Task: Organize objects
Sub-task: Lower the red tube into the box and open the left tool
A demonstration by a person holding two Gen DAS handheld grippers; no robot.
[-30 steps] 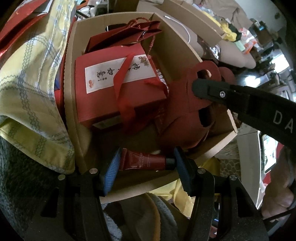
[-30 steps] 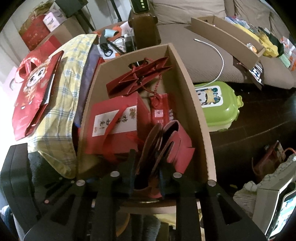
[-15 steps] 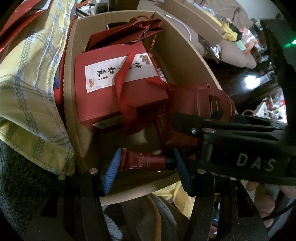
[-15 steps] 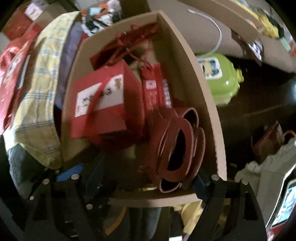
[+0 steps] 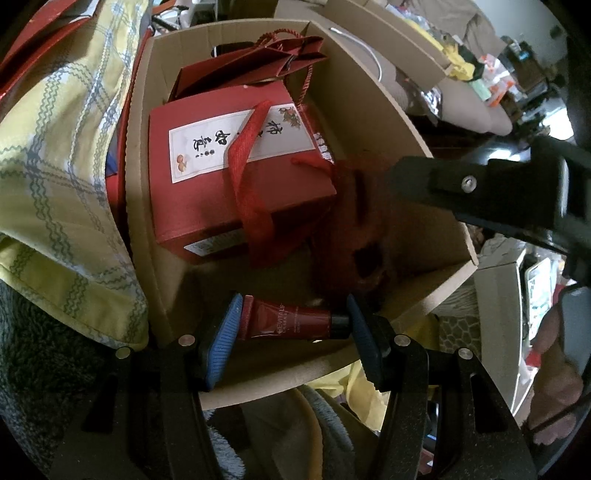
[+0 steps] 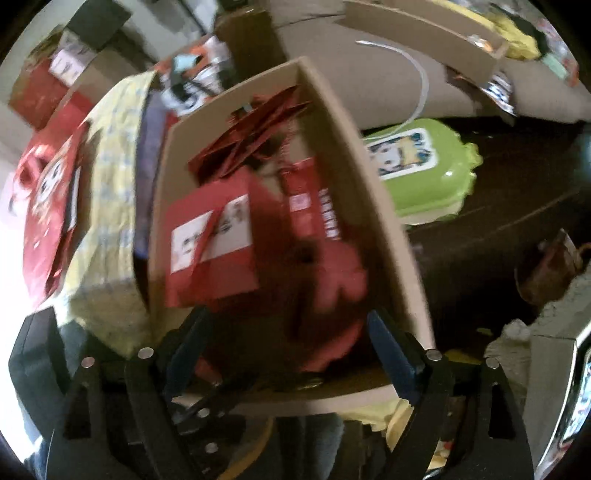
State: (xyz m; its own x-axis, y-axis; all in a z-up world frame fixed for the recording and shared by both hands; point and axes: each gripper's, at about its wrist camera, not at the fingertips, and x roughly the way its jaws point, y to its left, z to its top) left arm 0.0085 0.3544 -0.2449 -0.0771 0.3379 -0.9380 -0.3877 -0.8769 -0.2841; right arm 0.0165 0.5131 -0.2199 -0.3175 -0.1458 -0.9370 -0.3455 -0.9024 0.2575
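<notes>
My left gripper (image 5: pixel 291 325) is shut on a small red cosmetic tube (image 5: pixel 291 323), held end to end between the blue pads just above the near edge of the cardboard box (image 5: pixel 369 103). Inside the box lie a red gift box with a white label (image 5: pixel 236 177), a folded red paper bag (image 5: pixel 258 59) at the far end, and a red felt bag (image 5: pixel 354 229) in the near right corner. My right gripper (image 6: pixel 284 332) hovers over the felt bag (image 6: pixel 332 288); its jaws are opening, and the pads stand clear of the bag. One of its black fingers (image 5: pixel 443 181) reaches in from the right.
A yellow checked cloth (image 5: pixel 55 166) drapes left of the box, with a red cartoon bag (image 6: pixel 44 206) beyond it. On the right, a green lidded case (image 6: pixel 421 166) sits on the dark floor. A second cardboard tray (image 6: pixel 424 33) and a white cable (image 6: pixel 417 74) lie behind.
The right gripper went from shut on the red felt bag to wide open. The bag now rests in the box's near right corner. The left gripper and its tube kept still.
</notes>
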